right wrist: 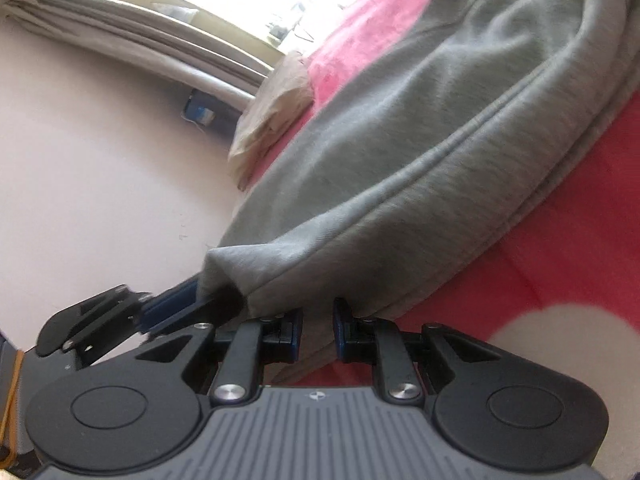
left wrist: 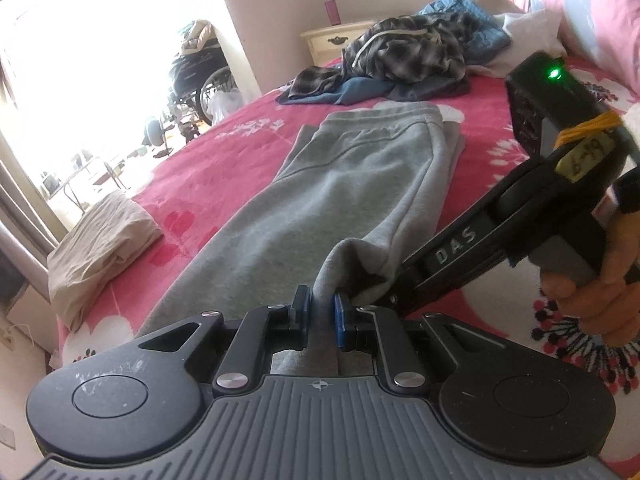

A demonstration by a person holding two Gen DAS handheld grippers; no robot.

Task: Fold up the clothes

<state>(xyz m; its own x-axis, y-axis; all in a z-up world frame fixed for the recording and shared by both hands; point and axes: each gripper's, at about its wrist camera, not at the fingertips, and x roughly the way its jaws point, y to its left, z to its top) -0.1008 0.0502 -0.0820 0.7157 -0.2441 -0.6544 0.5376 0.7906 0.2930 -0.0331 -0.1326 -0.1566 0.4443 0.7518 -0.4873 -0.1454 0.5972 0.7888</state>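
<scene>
1. Grey sweatpants (left wrist: pixel 352 168) are laid lengthwise on the pink floral bedspread (left wrist: pixel 224 152).
2. Their raised hem is clamped between the left gripper's (left wrist: pixel 319 312) blue pads.
3. The same hem is pinched by the right gripper (right wrist: pixel 318 322).
4. A folded beige cloth (left wrist: pixel 100 240) is seen beside the sweatpants.

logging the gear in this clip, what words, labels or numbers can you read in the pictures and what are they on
"DAS": raised letters on the black body of the right gripper, seen from the left wrist view.
"6-19", roughly: handwritten on a yellow tag bound to that gripper with a yellow band; the digits are tilted and uncertain.
Nothing readable on the grey sweatpants, the bedspread or in the right wrist view.
</scene>
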